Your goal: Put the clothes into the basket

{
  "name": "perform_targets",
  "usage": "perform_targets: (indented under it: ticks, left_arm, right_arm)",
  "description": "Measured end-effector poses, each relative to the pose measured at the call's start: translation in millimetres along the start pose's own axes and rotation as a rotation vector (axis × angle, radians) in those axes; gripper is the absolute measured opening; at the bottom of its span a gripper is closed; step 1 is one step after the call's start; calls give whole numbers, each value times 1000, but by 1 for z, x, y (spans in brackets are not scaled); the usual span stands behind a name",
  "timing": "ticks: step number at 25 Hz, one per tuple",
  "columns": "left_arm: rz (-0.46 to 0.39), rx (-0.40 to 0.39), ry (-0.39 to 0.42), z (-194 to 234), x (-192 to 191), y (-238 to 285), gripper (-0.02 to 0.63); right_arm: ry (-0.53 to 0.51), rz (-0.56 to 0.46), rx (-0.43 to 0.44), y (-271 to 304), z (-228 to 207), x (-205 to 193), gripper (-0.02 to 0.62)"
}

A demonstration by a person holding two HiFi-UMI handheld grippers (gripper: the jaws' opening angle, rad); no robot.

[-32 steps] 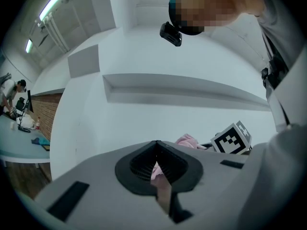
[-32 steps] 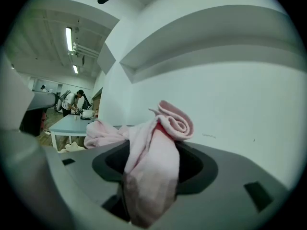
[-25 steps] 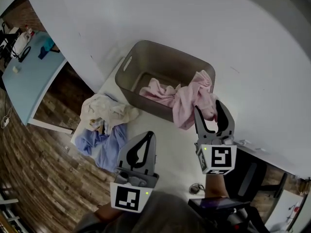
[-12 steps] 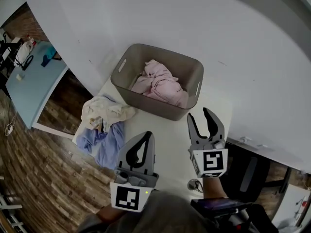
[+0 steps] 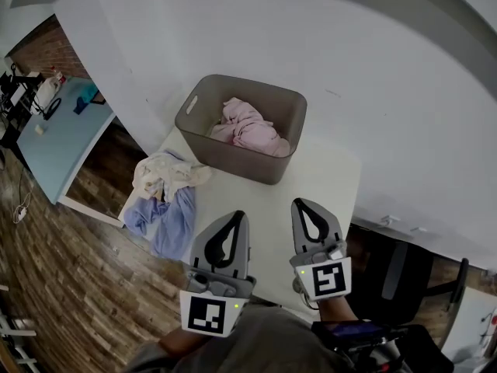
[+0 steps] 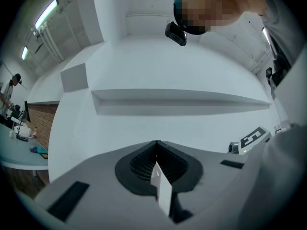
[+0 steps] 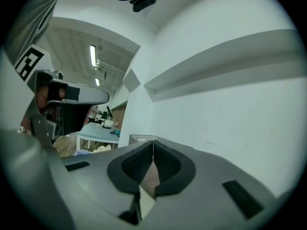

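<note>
A grey plastic basket (image 5: pixel 203 98) stands at the far end of the white table (image 5: pixel 326 179), with a pink garment (image 5: pixel 247 125) lying inside it. A pile of cream cloth (image 5: pixel 165 173) and blue cloth (image 5: pixel 172 217) hangs over the table's left edge. Both grippers are held low near the table's near edge, well short of the basket. My left gripper (image 5: pixel 236 217) is shut and empty, and my right gripper (image 5: pixel 299 206) is shut and empty too. In the two gripper views the left gripper (image 6: pixel 156 143) and right gripper (image 7: pixel 153 142) point up at the white wall.
A wooden floor lies left of the table, with a light blue desk (image 5: pixel 50 137) holding small items farther left. A dark office chair (image 5: pixel 404 278) stands at the right beside the table. The basket rim (image 7: pixel 139 138) shows just past the right jaws.
The pink garment that hung over the basket's near rim now lies fully inside. My right gripper has drawn back toward me and gone from open to shut. The left gripper has stayed put.
</note>
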State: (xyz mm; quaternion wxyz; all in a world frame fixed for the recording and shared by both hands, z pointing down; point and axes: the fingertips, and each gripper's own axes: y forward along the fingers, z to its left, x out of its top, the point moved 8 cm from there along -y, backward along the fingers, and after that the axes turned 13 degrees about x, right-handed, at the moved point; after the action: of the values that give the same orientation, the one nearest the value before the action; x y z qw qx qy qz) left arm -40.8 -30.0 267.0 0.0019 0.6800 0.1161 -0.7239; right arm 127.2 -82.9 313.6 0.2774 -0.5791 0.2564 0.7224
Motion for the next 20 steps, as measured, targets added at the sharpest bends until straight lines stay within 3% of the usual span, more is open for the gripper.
perform_targets:
  ticks: [7,13,20]
  left_arm:
    - [-37,58,-16,-30,5,-43,8]
    - [-60,74,-22,-30,8,-69,8]
    - [-47,222,26,9,10,-89,8]
  right_arm:
    - [8,16,108,-46,26,3,9]
    - [3,7,176,-53,44,4,9]
    - [14,-20,244,-24,68,12,11]
